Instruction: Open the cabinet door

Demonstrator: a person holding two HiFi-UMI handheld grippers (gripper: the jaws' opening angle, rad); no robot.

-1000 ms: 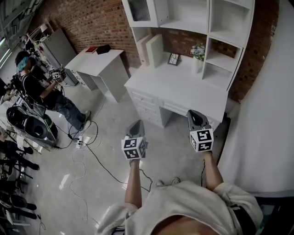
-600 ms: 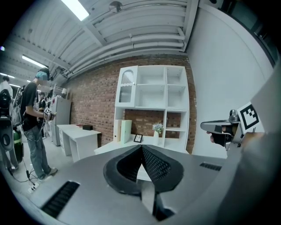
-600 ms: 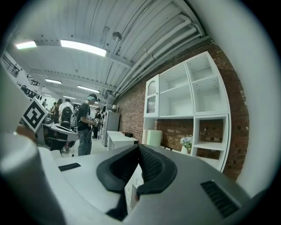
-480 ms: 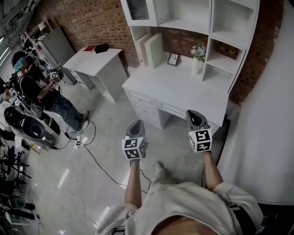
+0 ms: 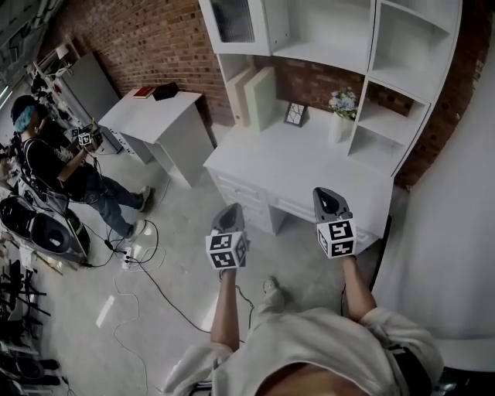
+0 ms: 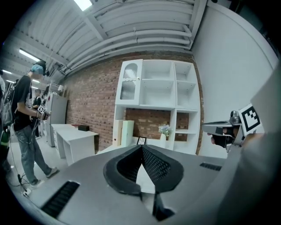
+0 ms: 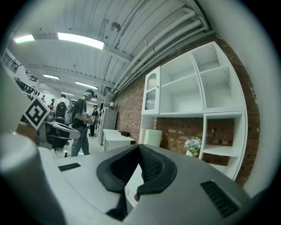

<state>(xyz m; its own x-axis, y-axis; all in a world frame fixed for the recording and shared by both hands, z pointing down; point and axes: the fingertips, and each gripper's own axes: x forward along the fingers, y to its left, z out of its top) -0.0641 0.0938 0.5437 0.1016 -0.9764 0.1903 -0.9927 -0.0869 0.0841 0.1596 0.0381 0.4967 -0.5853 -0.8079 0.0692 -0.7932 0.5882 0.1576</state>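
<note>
Both the left gripper [image 5: 230, 209] and the right gripper [image 5: 326, 193] are held up side by side on the near side of the white desk [image 5: 294, 155], and neither touches it. Left one has its jaws pressed together at the tips with nothing in them. Right one is the same, jaws together and empty.

The cabinet door [image 5: 233, 19] is the glass-fronted one at the top left of the shelf unit [image 5: 402, 46] above the desk. It looks shut to me, and it's well apart from both grippers.

On the desk there's a vase of flowers [image 5: 341, 116] toward the right, a little picture frame [image 5: 294, 114], and two pale boards [image 5: 259, 97] leaning at the back. Off to the left there's a small white table [image 5: 147, 108] by the brick wall [image 5: 147, 39], and a person [image 5: 46, 155] standing on the floor.
</note>
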